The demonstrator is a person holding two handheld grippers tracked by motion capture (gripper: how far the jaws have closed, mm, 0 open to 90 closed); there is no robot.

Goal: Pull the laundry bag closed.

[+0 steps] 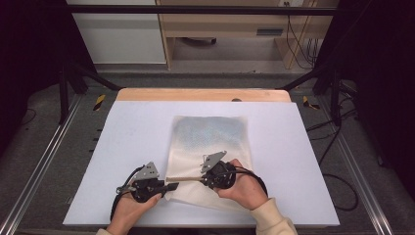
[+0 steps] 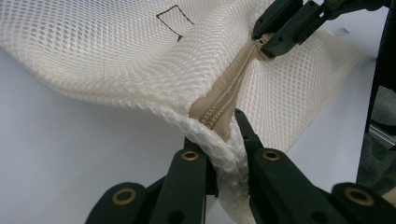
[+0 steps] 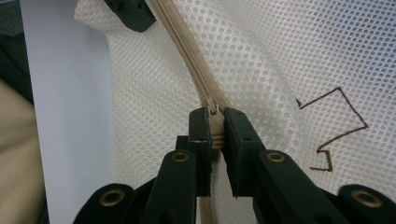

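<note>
White table (image 1: 127, 147) lies bare around the mesh bag (image 1: 210, 132); only that bag interrupts it.

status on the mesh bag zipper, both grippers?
Left gripper shut on mesh bag corner at zipper end. Right gripper shut on zipper pull. Nothing in the way.

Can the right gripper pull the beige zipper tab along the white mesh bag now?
Probably yes: the right gripper is shut on the beige zipper tab, the left gripper pins the white mesh bag at its end.
</note>
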